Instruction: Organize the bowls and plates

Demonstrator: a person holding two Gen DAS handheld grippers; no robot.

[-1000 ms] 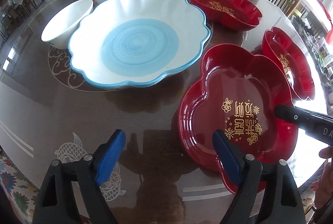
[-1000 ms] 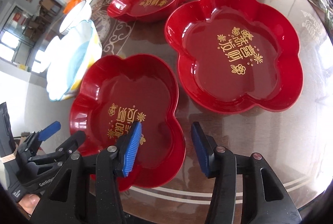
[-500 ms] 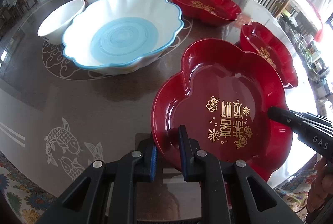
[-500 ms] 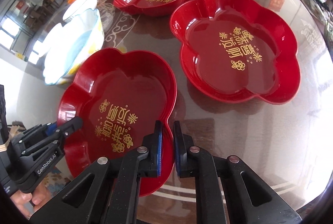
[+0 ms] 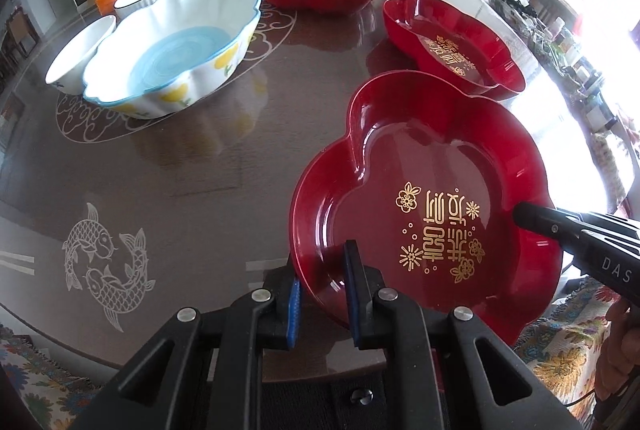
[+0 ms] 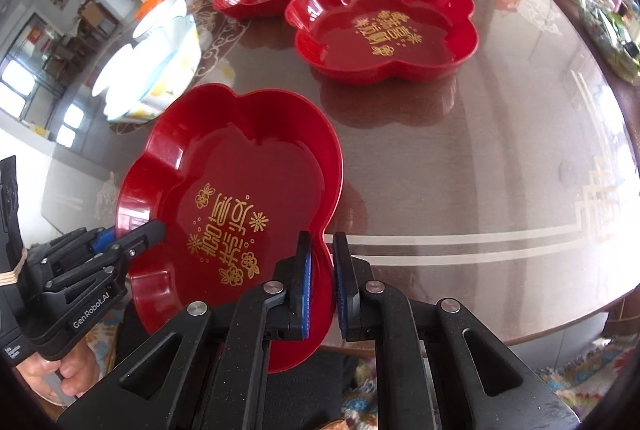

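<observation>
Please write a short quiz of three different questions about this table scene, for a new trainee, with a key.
1. True or false: both grippers clamp the same red plate.
2. How many red plates are in view? A two, B three, C four.
3. Fill in: the large scalloped bowl has a ____ rim.

Key: 1 true: the left gripper and the right gripper have their jaws shut on its rim. 2 B. 3 blue.

Both views are bright and daylit. Light enters from the right side, where the windows overexpose to white. The glossy table (image 5: 208, 166) carries broad glare along its right edge and mirrors the dishes. The red plate (image 6: 240, 170) shows specular streaks on its rim. Fisheye distortion bends the table edges; corners vignette black. Focus is sharp, without motion blur.
</observation>
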